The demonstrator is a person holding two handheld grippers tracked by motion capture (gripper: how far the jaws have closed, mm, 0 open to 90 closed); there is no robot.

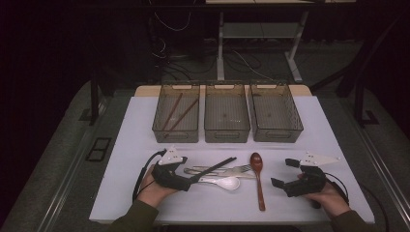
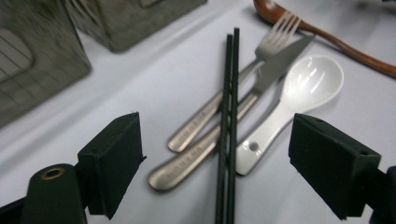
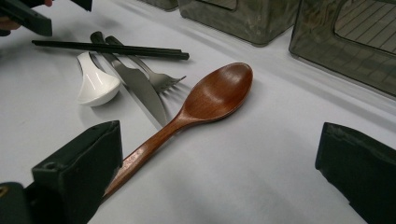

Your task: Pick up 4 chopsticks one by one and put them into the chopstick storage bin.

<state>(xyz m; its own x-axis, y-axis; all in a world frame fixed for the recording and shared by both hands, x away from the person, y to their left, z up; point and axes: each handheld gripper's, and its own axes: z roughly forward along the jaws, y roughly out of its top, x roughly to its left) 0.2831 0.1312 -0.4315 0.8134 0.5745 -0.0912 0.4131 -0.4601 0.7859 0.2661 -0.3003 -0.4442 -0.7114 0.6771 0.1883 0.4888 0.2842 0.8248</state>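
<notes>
Fingers of the left gripper [image 2: 217, 177] stand released astride the black chopsticks [image 2: 228, 116], which cross the knife [image 2: 224, 135], ready to pinch them.

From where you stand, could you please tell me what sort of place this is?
Probably a lab recording station rather than a kitchen: a white-topped table under staged cutlery, three translucent grey sorting bins, and loose cables on the dark floor behind.
</notes>
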